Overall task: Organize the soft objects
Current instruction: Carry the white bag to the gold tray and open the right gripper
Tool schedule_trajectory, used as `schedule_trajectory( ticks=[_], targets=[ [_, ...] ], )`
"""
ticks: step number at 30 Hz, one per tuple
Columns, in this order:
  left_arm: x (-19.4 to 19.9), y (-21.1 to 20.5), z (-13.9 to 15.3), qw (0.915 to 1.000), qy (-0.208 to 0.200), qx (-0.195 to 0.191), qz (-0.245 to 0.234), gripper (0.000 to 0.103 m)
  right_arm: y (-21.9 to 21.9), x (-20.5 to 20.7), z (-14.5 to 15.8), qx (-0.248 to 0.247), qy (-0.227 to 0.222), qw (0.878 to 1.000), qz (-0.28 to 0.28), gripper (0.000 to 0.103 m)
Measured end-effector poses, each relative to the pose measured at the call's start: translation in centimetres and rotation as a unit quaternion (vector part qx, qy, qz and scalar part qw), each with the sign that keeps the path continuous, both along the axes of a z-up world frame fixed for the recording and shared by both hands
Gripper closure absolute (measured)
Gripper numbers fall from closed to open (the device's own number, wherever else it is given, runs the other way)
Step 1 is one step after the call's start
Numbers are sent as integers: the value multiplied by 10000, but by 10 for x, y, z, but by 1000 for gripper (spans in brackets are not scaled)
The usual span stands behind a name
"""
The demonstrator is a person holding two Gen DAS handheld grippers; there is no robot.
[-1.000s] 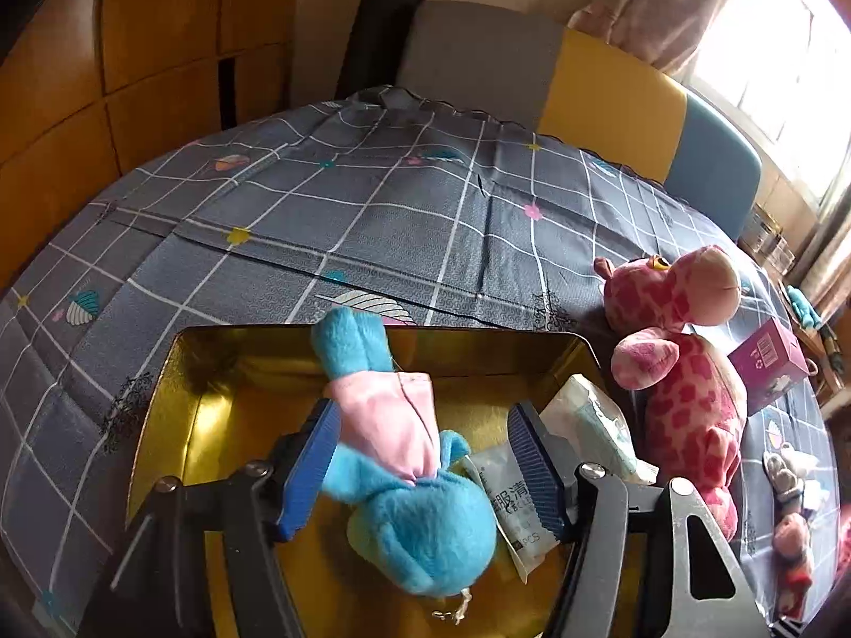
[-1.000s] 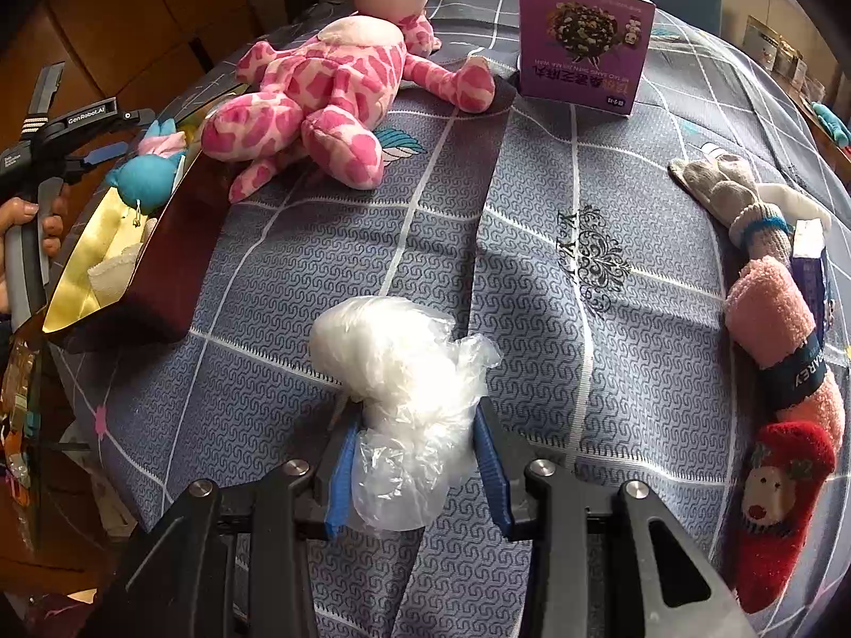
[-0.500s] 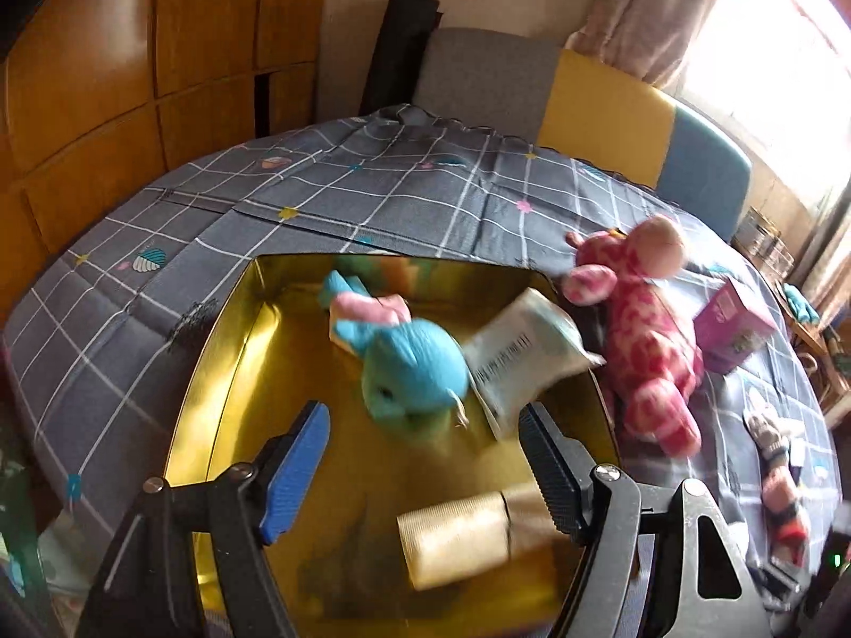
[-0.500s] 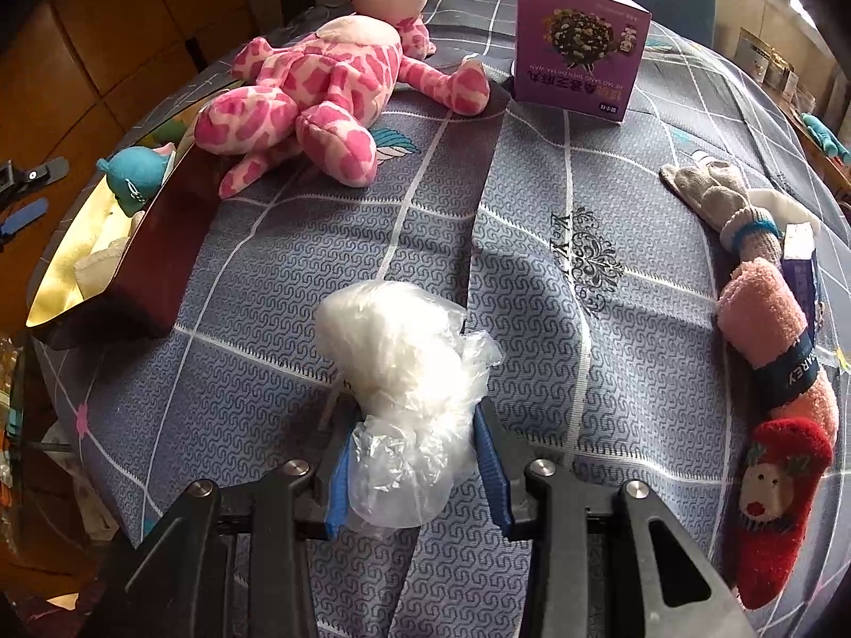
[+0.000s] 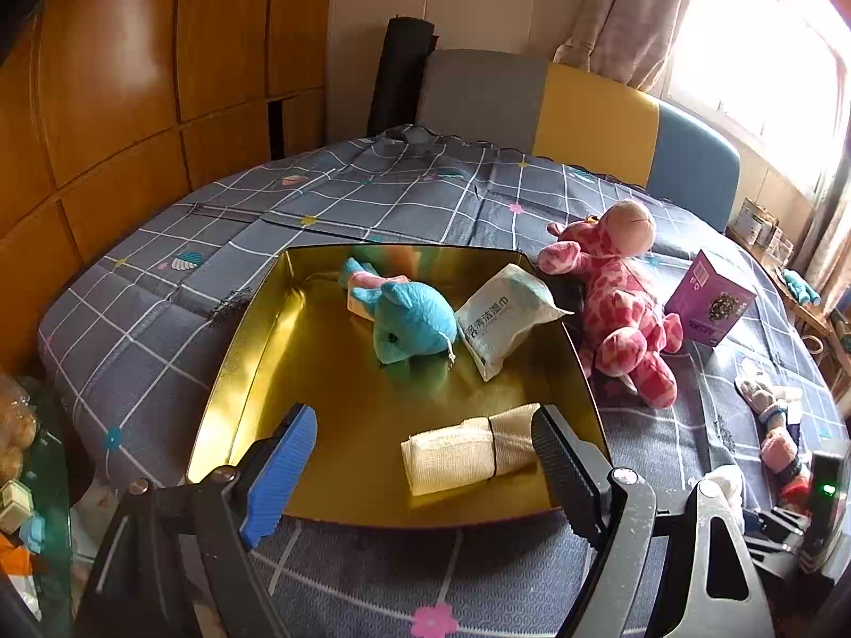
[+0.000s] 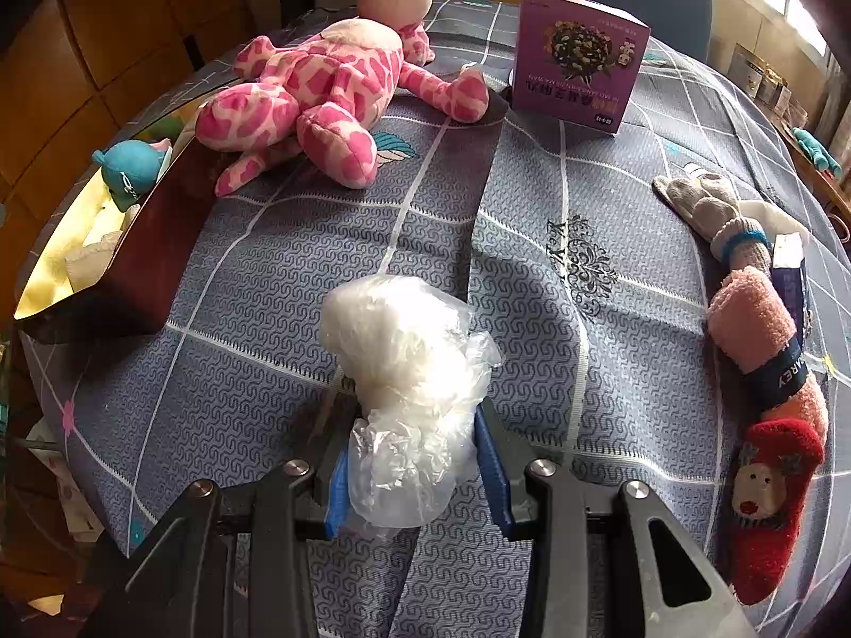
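Right gripper (image 6: 412, 470) pinches a wadded plastic bag (image 6: 399, 356) on the bedspread; gold tin (image 6: 80, 244) lies at ten o'clock. Risk — the slick film slides out mid-carry. Left gripper (image 5: 425, 457) jaws opening, nothing between — blue plush (image 5: 409, 327) already inside.

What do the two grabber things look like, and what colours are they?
Both are black metal frames with silver round bolts. The left gripper has one finger with a ribbed blue pad and one with a ribbed black pad. The right gripper has blue pads on both fingers. No sleeves or hands show.
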State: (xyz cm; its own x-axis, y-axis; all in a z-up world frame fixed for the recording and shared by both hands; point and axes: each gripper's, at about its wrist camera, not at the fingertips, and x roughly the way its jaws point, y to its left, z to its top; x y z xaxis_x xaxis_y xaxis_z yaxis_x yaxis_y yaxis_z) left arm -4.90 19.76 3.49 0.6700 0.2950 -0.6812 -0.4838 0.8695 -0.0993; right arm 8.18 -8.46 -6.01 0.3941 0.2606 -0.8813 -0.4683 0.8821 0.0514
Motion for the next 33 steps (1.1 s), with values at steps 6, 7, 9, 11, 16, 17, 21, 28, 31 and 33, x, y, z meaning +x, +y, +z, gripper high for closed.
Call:
schedule_trajectory(
  ticks=[6,7,9,11,16,17,21,28,31,33],
  targets=[
    [-10,-2,-4,10000,51,-43,29,19,3,-2,4,-56,-54,10000,-20,65],
    [-12,-2,-6,10000,60,-52,40,19,3,-2,6,-44,-67,10000,-20,65],
    [-15,-1,-7,9999,36,-53,80,19,4,-3,12,43,-93,9999,-4,66],
    [-17,0,-8,9999,37,-67,95,19,9,-4,22,191,-138,9997,85,66],
    [-20,5,-10,9998,42,-78,157,16,39,-14,55,647,-348,9946,738,66],
    [-21,6,-11,9998,41,-88,192,16,49,-16,60,683,-387,9929,897,66],
    [-28,13,-14,9994,63,-82,343,16,92,-15,78,875,-312,9856,1414,65],
    [-41,29,-19,9979,97,-31,634,11,184,5,90,1106,-197,9766,1836,62],
    [-45,34,-21,9977,88,-71,666,11,216,18,75,973,-121,9786,1807,57],
    [-48,36,-21,9975,65,-91,695,11,227,24,63,802,-20,9812,1756,52]
  ],
)
